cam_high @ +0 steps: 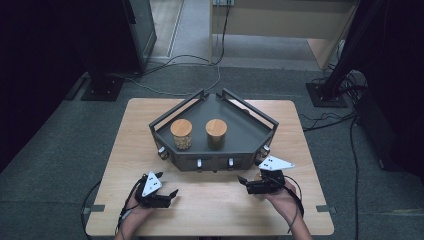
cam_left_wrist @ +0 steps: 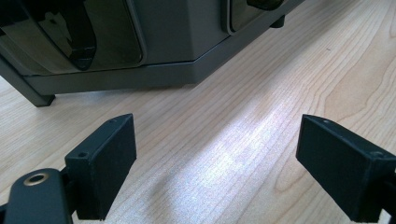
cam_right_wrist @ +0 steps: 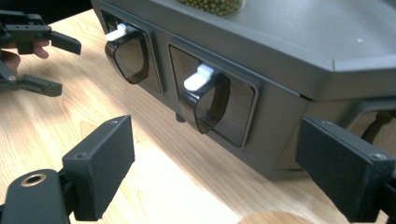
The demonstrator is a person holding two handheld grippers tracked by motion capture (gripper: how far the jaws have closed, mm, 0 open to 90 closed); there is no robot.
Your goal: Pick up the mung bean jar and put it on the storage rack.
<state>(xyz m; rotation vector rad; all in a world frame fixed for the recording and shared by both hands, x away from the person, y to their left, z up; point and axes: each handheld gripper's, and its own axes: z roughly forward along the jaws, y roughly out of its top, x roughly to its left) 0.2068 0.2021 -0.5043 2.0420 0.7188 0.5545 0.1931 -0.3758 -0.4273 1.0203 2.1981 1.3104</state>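
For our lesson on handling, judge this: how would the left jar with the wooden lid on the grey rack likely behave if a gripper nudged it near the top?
The left jar stands upright and taller than wide, so a high push might tip it. Its round body would probably roll once down. The clear wall looks like glass, so likely smooth, rigid and breakable.

Wood table (cam_high: 210, 210) w/ dark corner rack (cam_high: 215, 162) on it.

Dark grey corner rack (cam_high: 250, 131), upright, table ctr.

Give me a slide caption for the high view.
Two open grippers, left and right, rest before a grey rack holding two wooden-lidded jars.
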